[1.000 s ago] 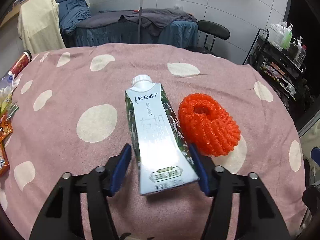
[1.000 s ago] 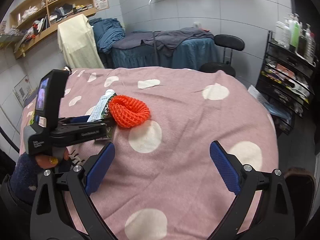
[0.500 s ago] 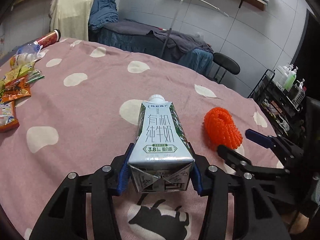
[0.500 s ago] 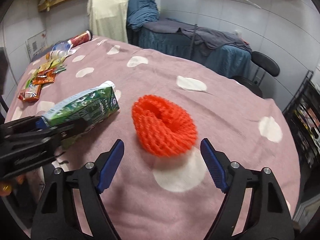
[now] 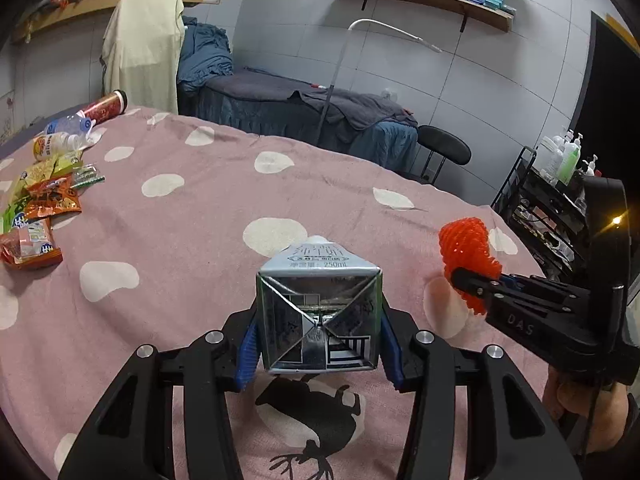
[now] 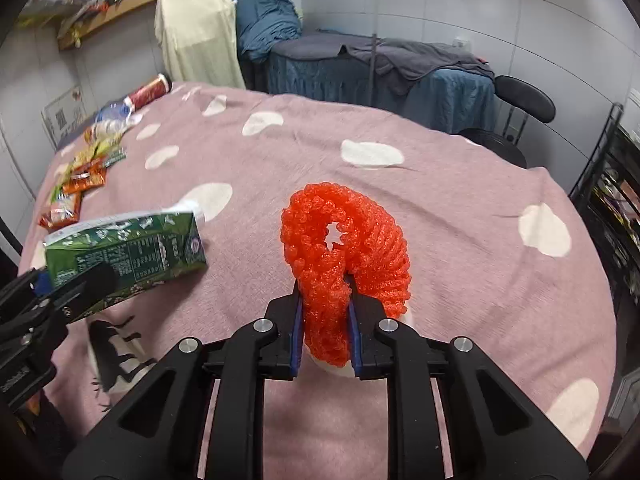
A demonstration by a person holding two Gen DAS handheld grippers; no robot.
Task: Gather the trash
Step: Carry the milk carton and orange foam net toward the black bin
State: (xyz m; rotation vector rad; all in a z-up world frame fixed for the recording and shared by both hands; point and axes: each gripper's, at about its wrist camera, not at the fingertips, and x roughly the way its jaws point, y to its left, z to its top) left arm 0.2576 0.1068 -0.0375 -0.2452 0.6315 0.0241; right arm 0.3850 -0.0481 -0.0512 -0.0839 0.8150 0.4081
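Observation:
My left gripper [image 5: 318, 342] is shut on a green and white milk carton [image 5: 318, 316] and holds it above the pink dotted tablecloth [image 5: 180, 220], its base facing the camera. The carton also shows in the right wrist view [image 6: 124, 250], at the left. My right gripper [image 6: 324, 334] is shut on an orange foam fruit net [image 6: 348, 244], lifted off the cloth. In the left wrist view the net [image 5: 468, 252] and the right gripper [image 5: 476, 286] are at the right.
Snack wrappers [image 5: 40, 208], plastic bottles [image 5: 60, 140] and a red can [image 5: 106, 106] lie at the table's far left. A black chair [image 5: 442, 150] and a bed stand behind the table. A black rack with bottles [image 5: 556, 184] stands at the right.
My left gripper closed on the carton and lifted it off the cloth. My right gripper moved in, closed on the orange net and raised it.

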